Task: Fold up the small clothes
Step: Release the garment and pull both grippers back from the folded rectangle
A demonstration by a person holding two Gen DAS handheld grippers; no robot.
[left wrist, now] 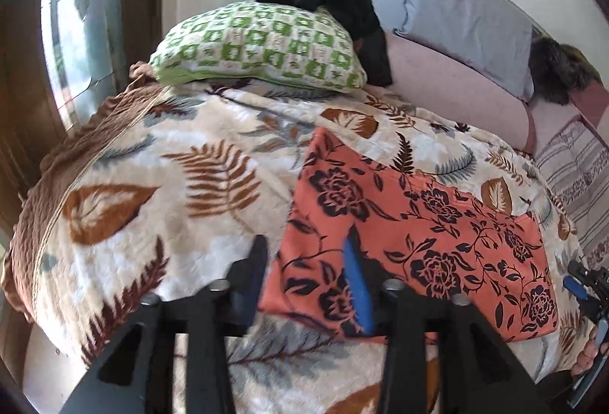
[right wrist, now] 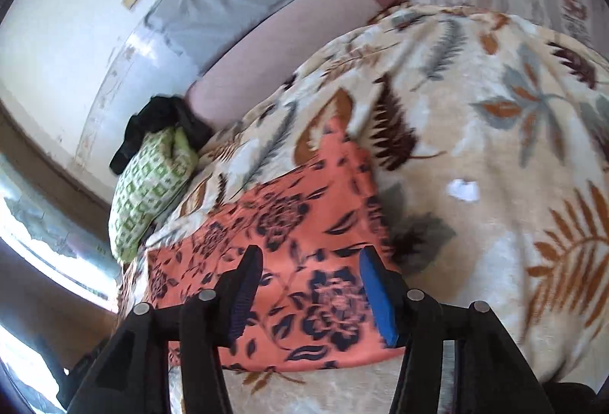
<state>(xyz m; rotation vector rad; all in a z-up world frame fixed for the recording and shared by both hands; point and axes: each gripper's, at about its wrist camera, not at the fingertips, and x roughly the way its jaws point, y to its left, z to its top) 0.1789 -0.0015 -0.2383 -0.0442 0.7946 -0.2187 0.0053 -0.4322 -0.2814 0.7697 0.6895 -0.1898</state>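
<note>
Both my left gripper (left wrist: 304,273) and right gripper (right wrist: 308,284) hang with fingers parted, empty, above the folded orange floral garment (left wrist: 418,223), which lies flat on the bed (left wrist: 152,208), long axis crosswise.

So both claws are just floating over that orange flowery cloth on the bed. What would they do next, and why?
Probably lower both and pinch one edge of the orange cloth for another fold. The left gripper and right gripper hover with jaws open and nothing between them, and the cloth lies flat on the leaf-print blanket, seemingly folded once.
</note>
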